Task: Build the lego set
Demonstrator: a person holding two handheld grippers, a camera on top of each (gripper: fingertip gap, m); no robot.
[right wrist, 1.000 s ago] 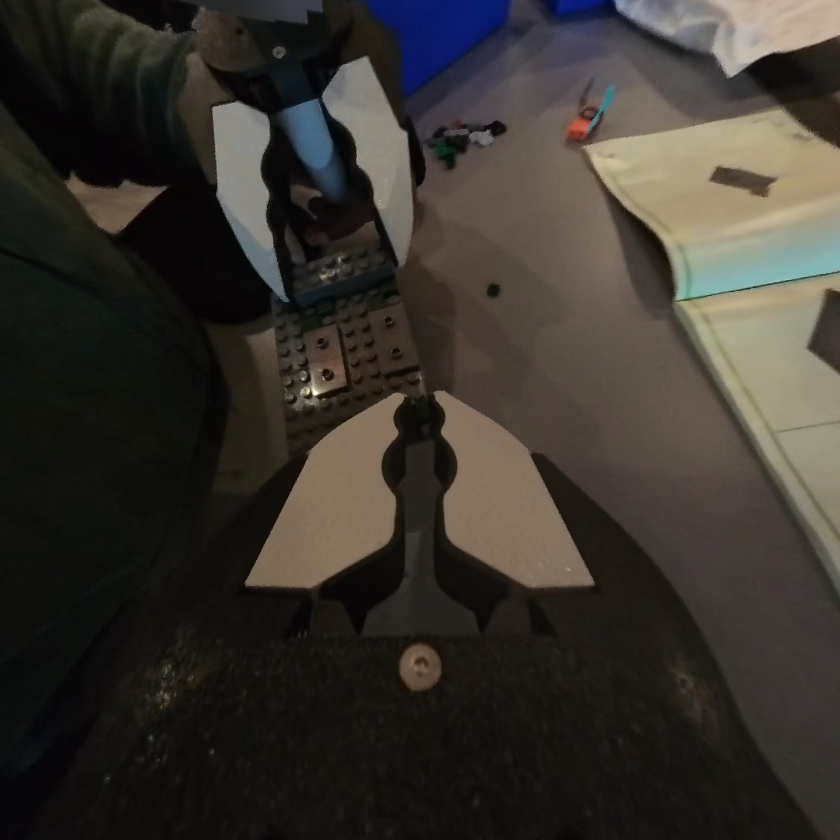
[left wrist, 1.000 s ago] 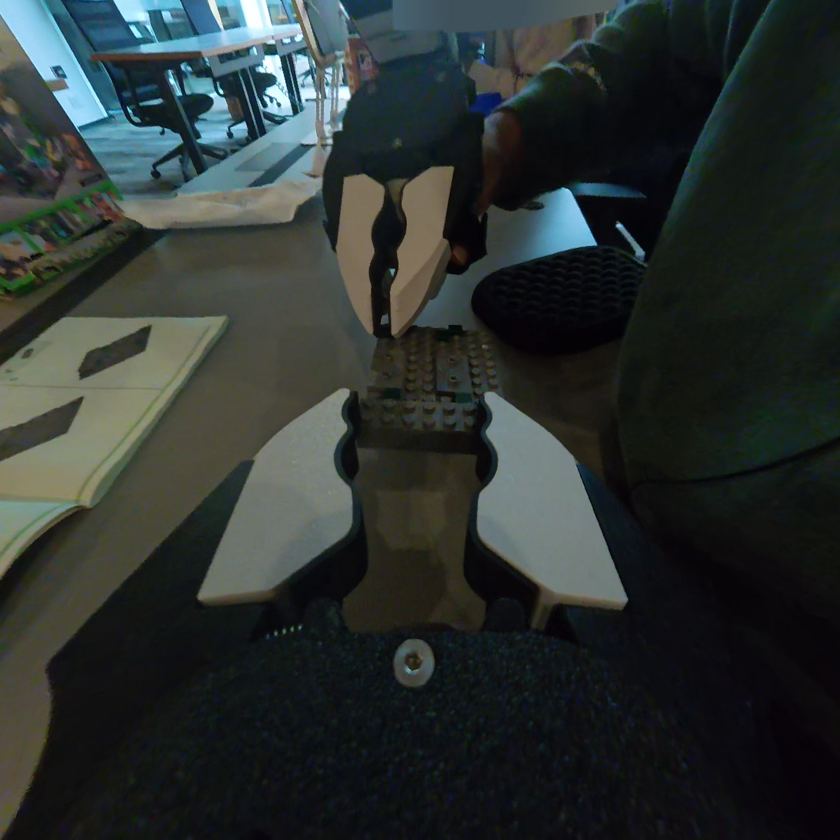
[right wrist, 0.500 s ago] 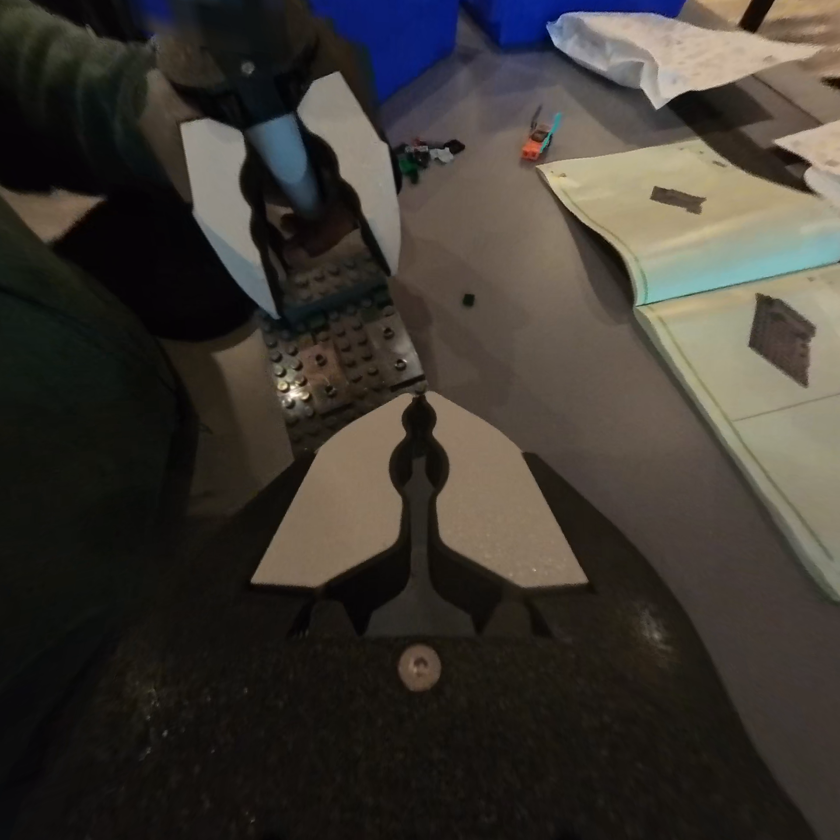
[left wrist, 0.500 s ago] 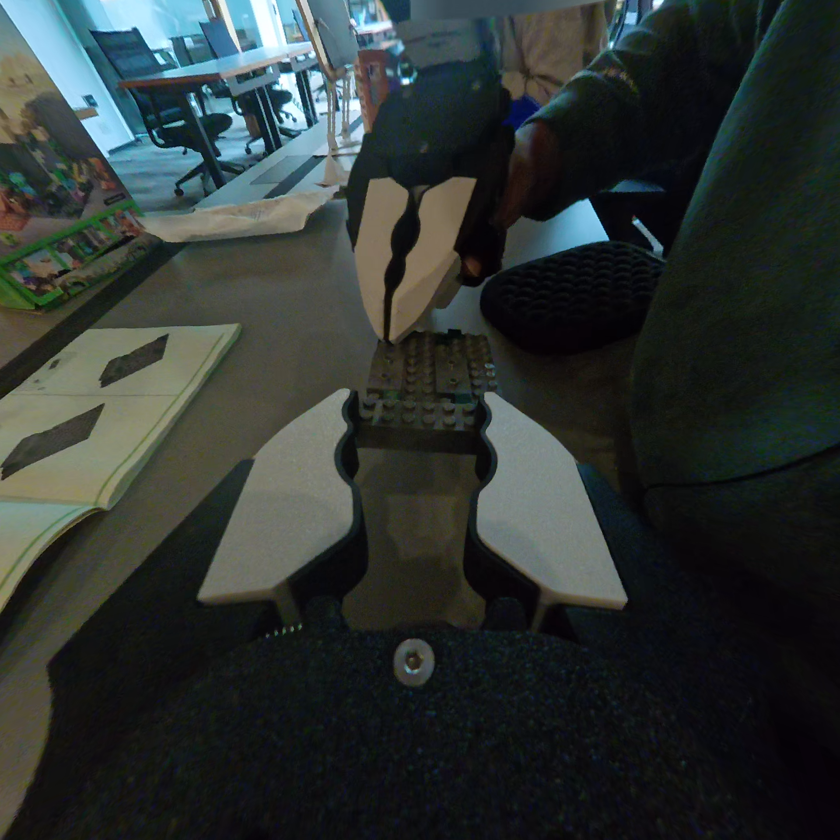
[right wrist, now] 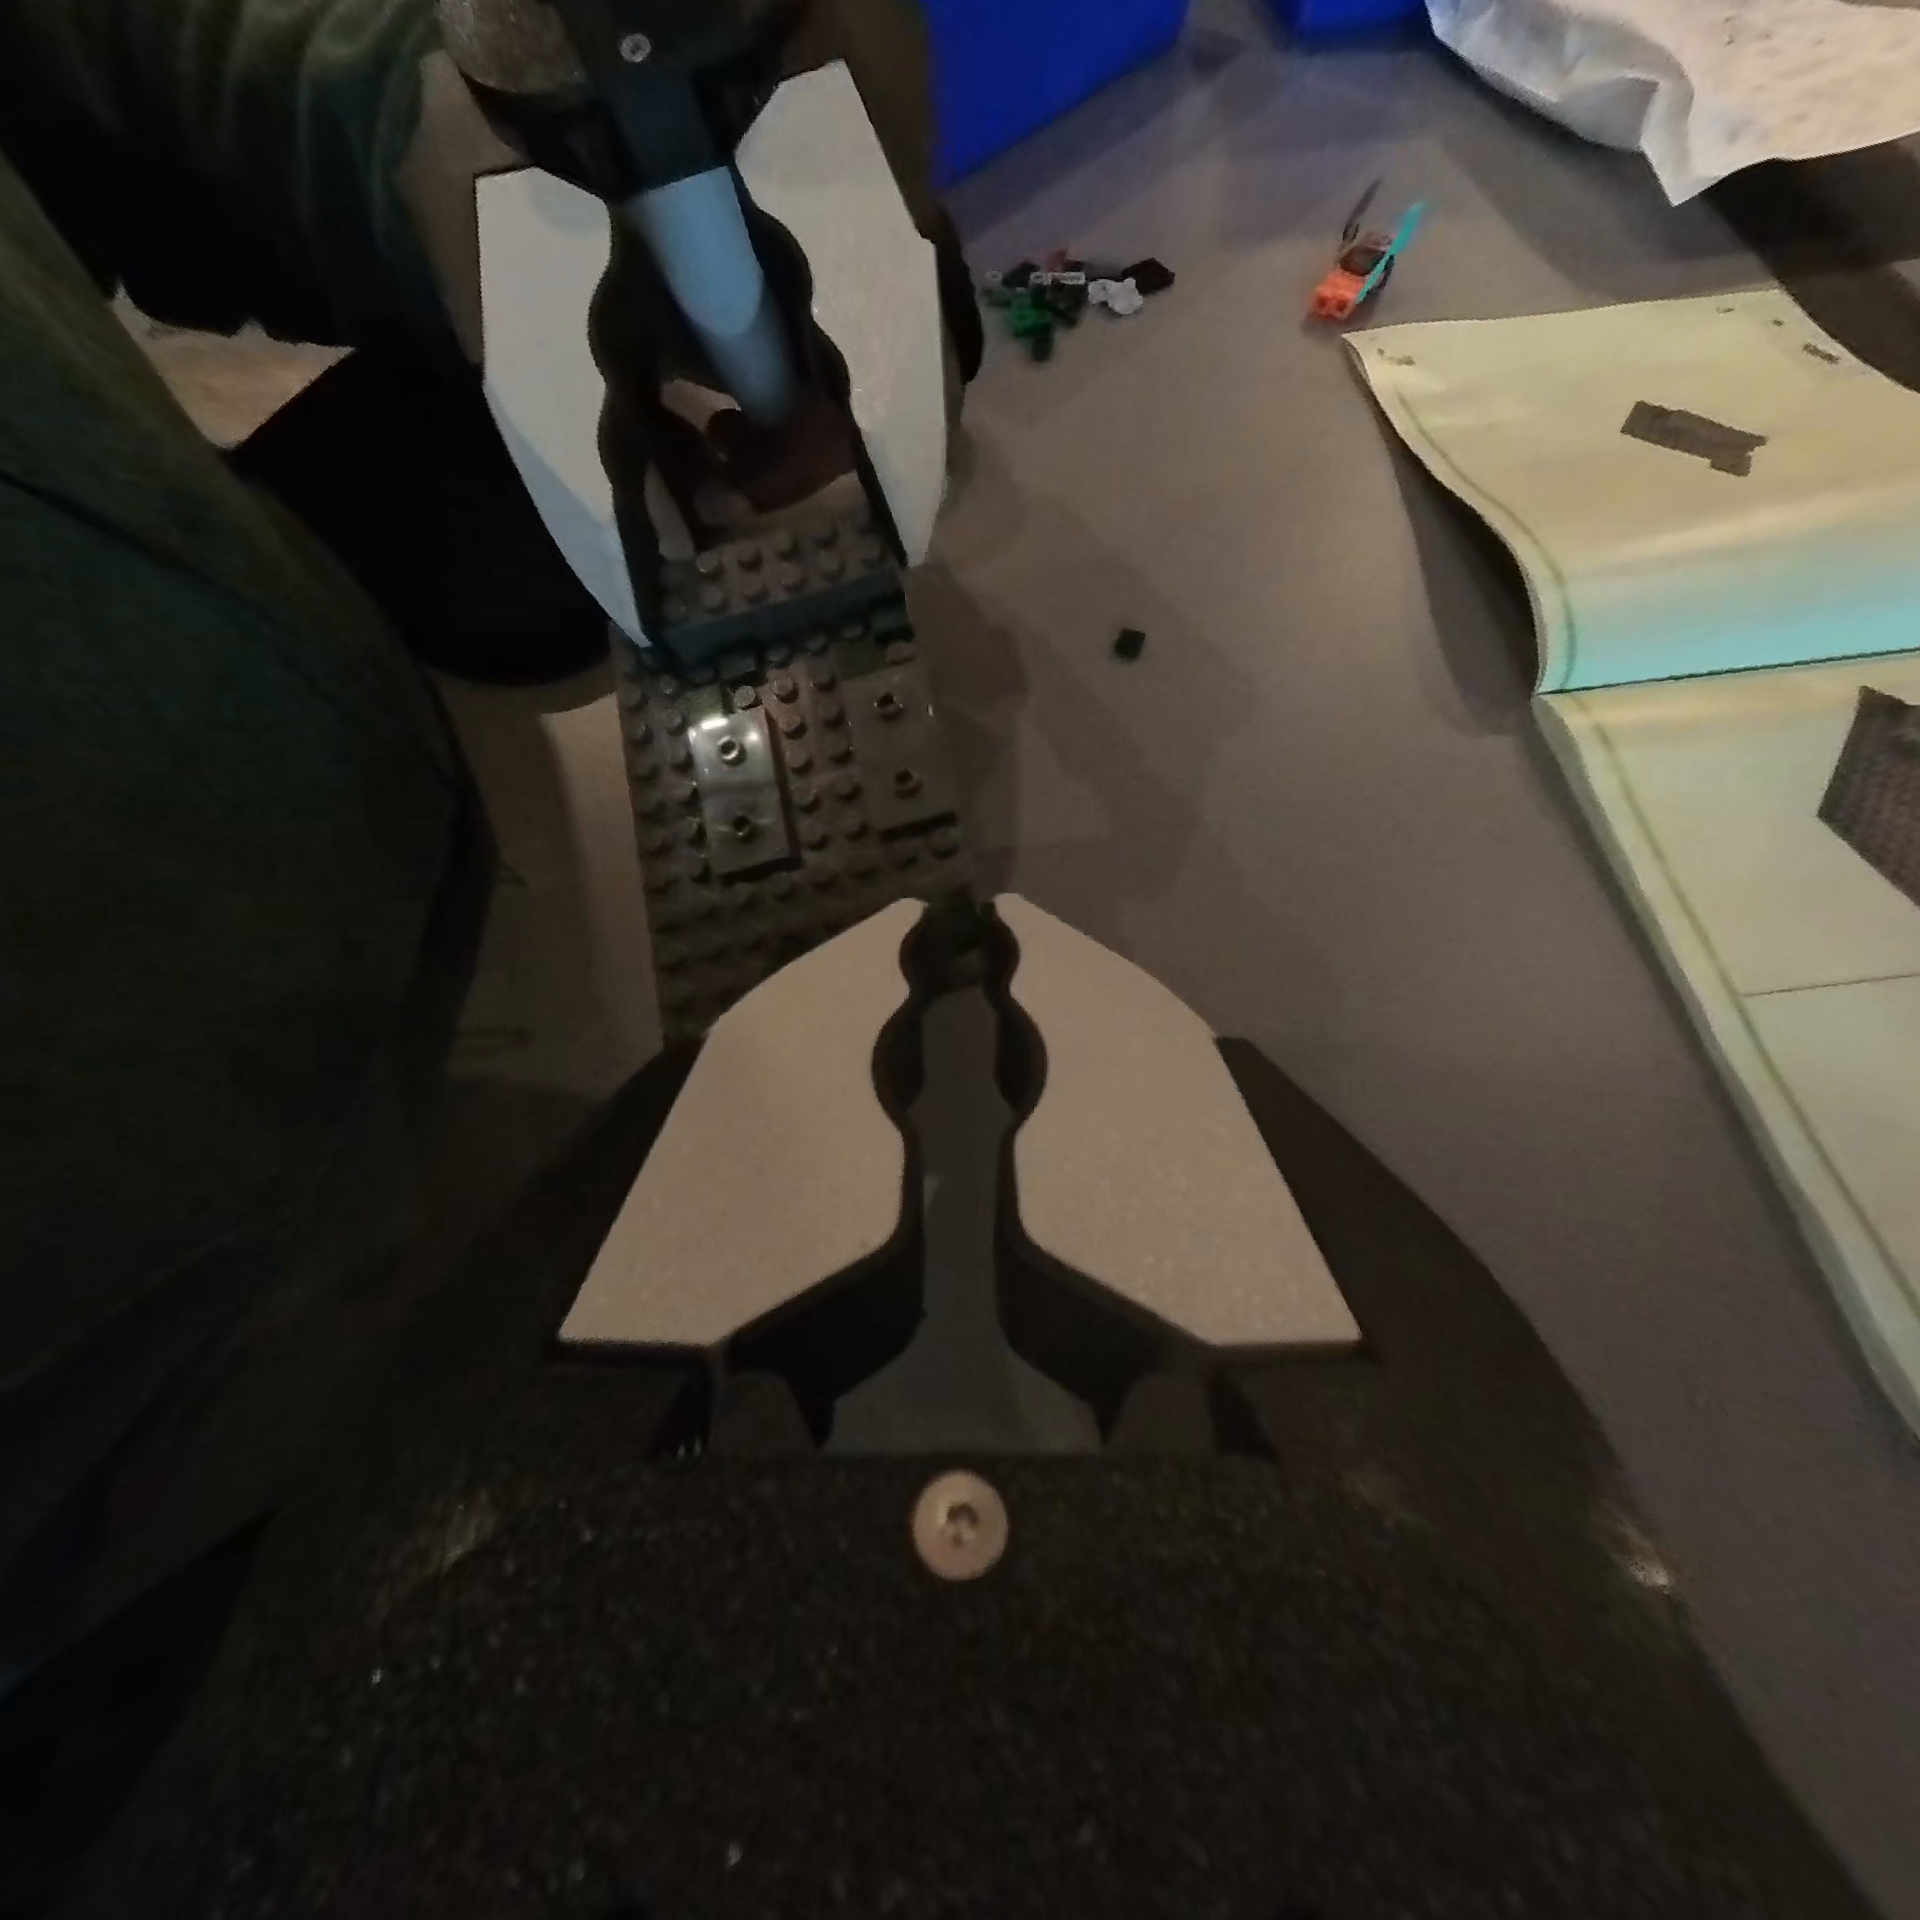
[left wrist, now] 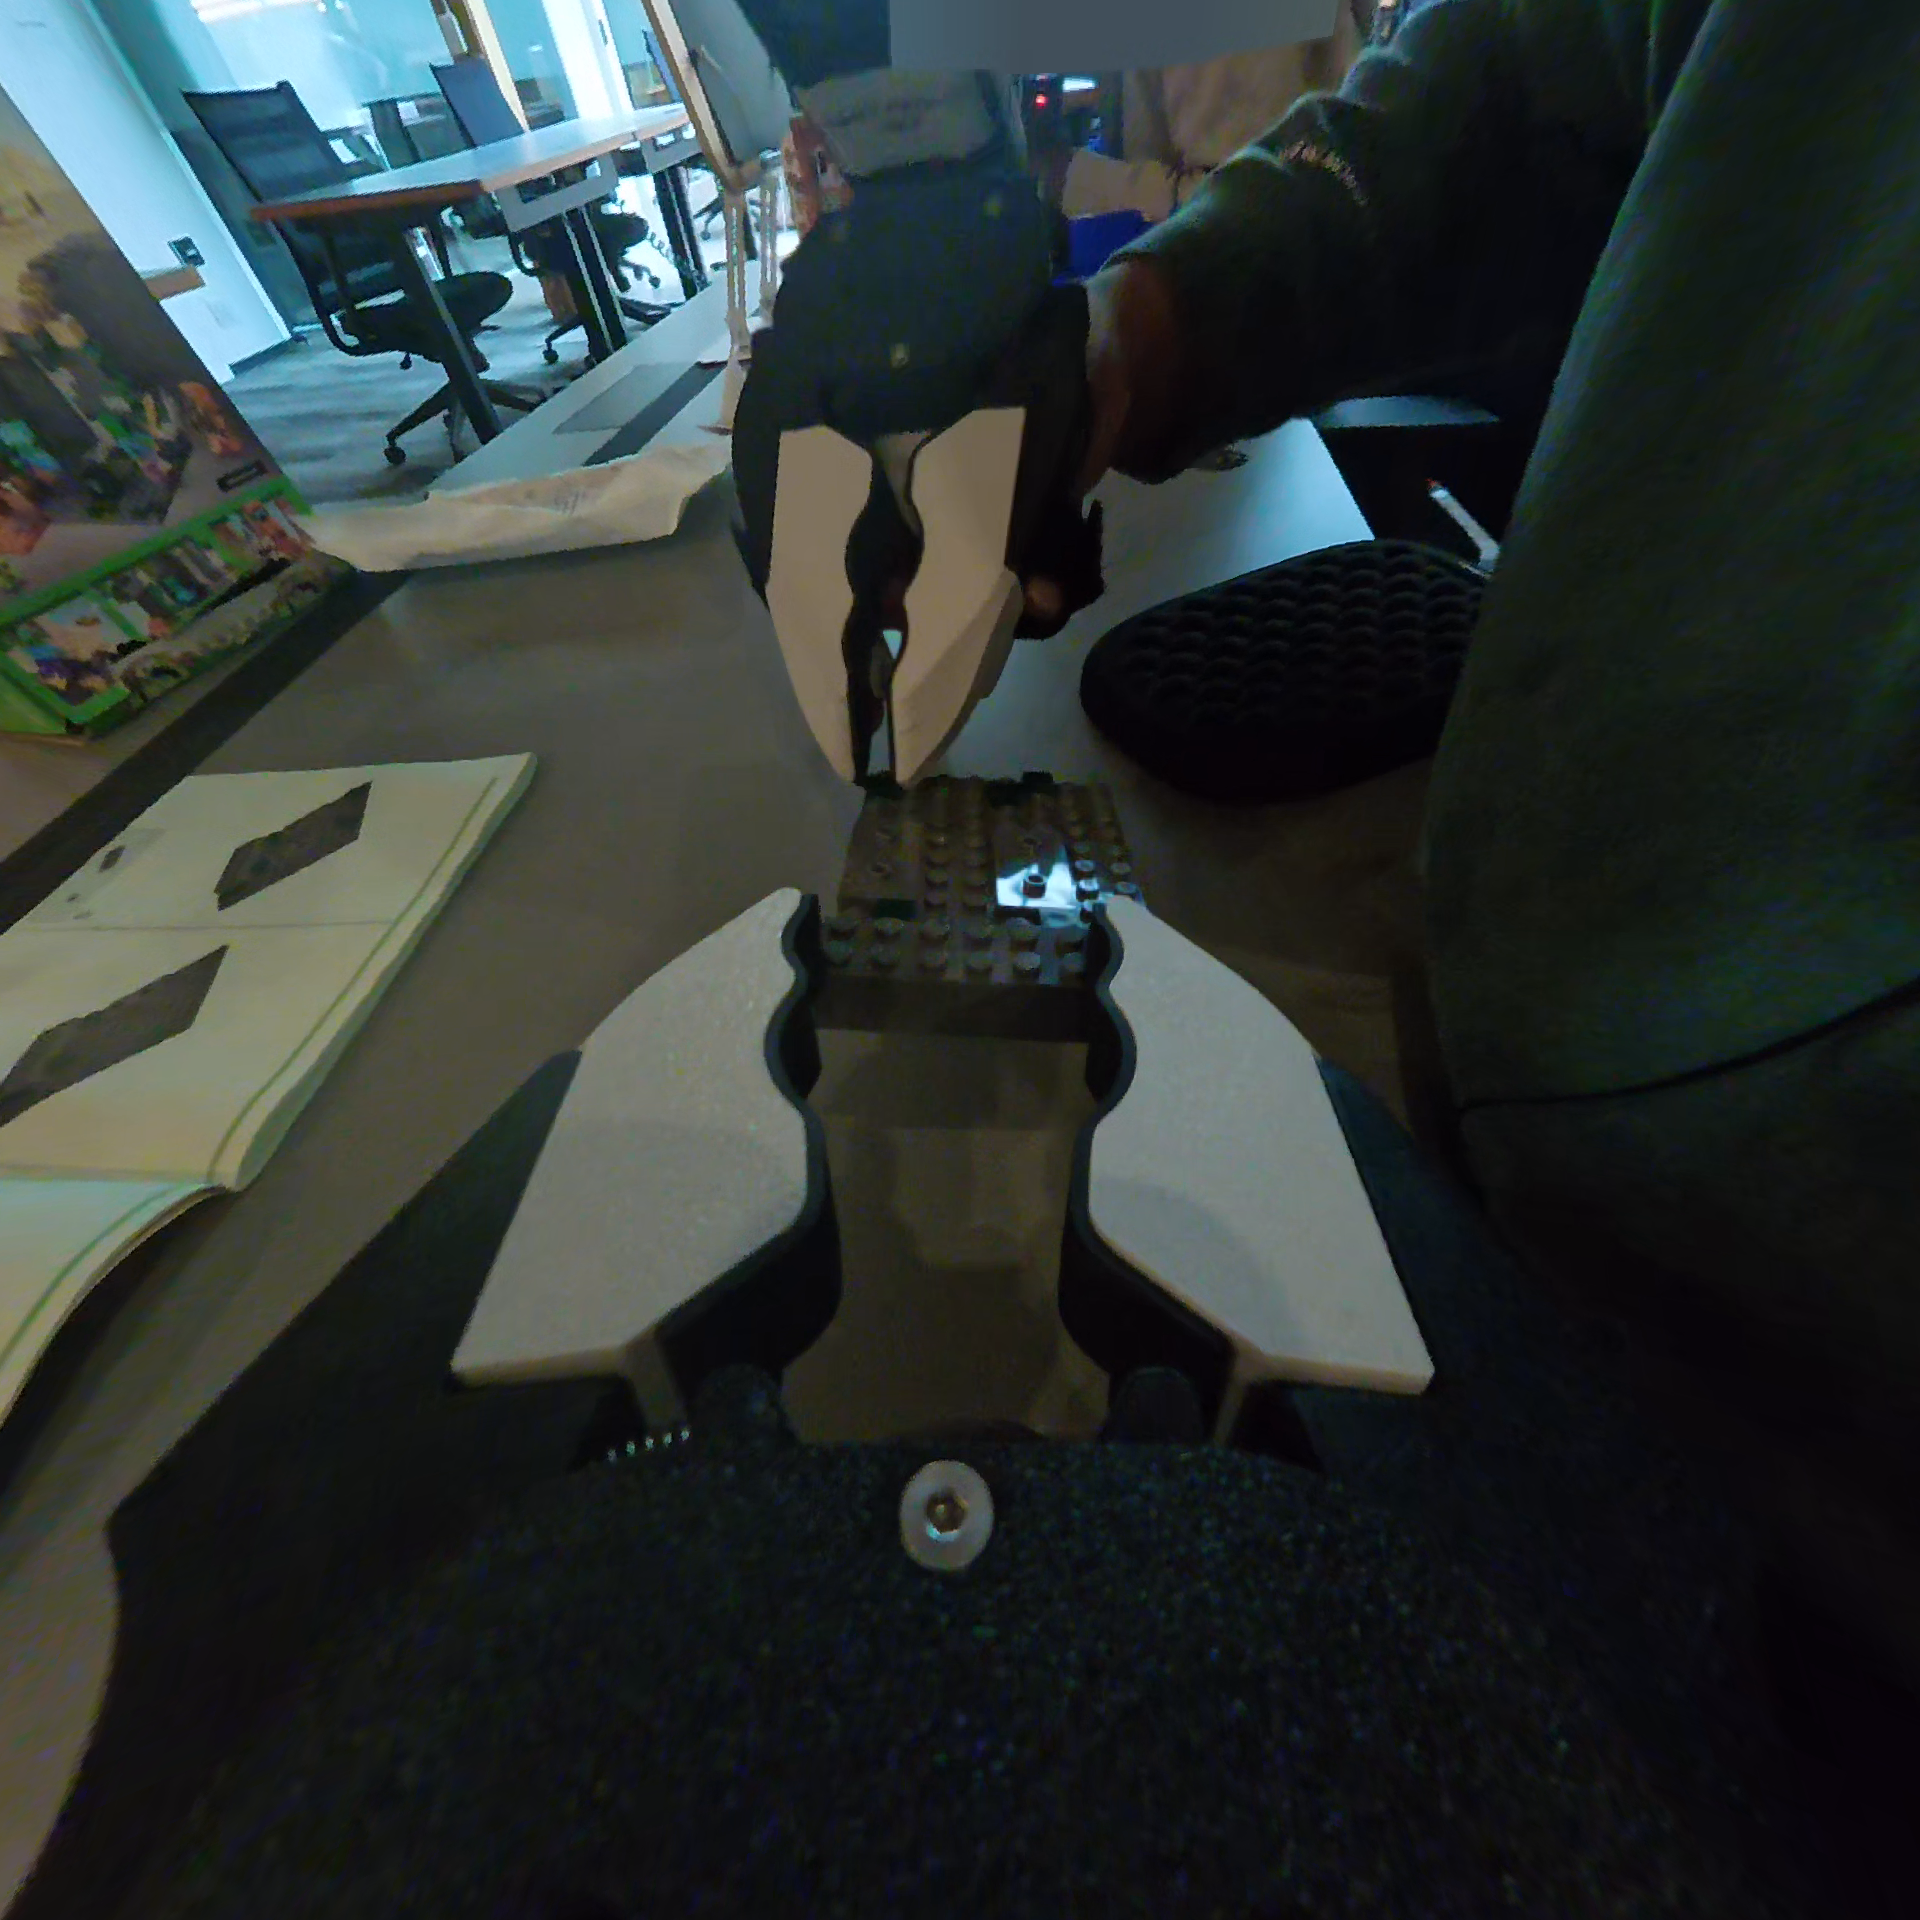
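While the left gripper (left wrist: pixel 951 940) clamps the near end of the studded base plate (left wrist: pixel 977 862), its fingers (left wrist: pixel 665 1122) stand roughly half open, one against each long side of the plate, which lies on the grey table (left wrist: pixel 582 707) near the edge at the person's body. Left of the plate lies an open instruction booklet (left wrist: pixel 239 935), with the printed set box (left wrist: pixel 114 520) at the table's far left edge. The plate is judged light, stiff and thin (its smooth tiles (right wrist: pixel 732 774) would offer no purchase); hold is therefore best taken across its side edges, as here, so that pressing from above does not tip or slide it.

At the plate's far left corner the right gripper (left wrist: pixel 881 774) points steeply downward, its fingers nearly closed on a small dark-green piece (right wrist: pixel 961 920) pinched at the very tips. That piece is tiny, hard and slippery, and is judged liable to twist or pop out unless held squarely. It sits at, or just above, the corner studs; whether it is seated cannot be told. Spare pieces (right wrist: pixel 1070 296) lie loose toward the table's far side.
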